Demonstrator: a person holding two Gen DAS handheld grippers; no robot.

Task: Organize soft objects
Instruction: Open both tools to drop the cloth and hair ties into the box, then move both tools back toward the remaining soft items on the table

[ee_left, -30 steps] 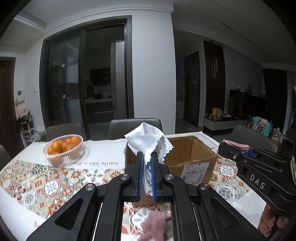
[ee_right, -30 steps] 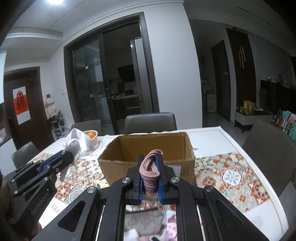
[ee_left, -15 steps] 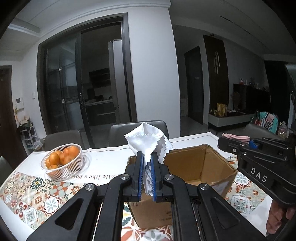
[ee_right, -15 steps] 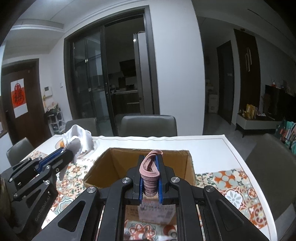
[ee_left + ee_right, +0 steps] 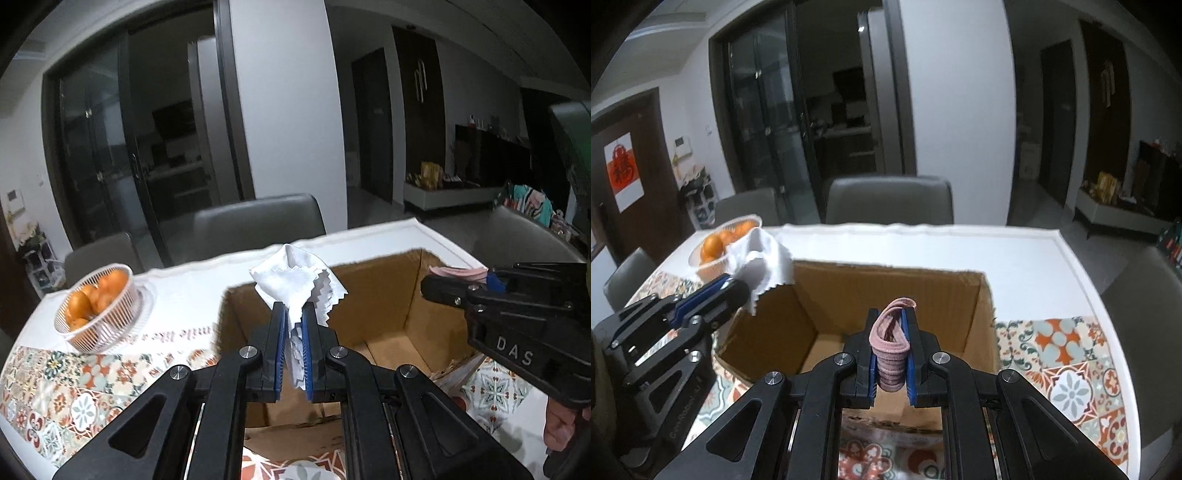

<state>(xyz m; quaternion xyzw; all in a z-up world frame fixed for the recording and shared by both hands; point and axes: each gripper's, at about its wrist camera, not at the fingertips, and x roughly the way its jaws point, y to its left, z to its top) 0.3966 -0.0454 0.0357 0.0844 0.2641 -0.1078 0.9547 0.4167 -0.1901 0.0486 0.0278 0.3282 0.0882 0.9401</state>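
Note:
My left gripper (image 5: 293, 314) is shut on a white cloth with zigzag edges (image 5: 295, 280), held over the near left part of an open cardboard box (image 5: 380, 310). In the right wrist view that same left gripper (image 5: 733, 282) and the white cloth (image 5: 764, 258) hover at the box's left rim. My right gripper (image 5: 891, 317) is shut on a folded pink ribbed cloth (image 5: 891, 347), above the open box (image 5: 886, 291). In the left wrist view the right gripper (image 5: 458, 280) sits over the box's right side with the pink cloth (image 5: 458, 272) in it. The box's floor looks bare.
A white wire basket of oranges (image 5: 98, 308) stands on the table left of the box. The table (image 5: 1015, 254) has a white top with a patterned runner (image 5: 1067, 365). Grey chairs (image 5: 890, 199) line the far side and the right. A hand (image 5: 559, 428) holds the right gripper.
Both grippers moved forward with their cloths, from in front of the box to above its opening. The box now looks closer and lower in both views.

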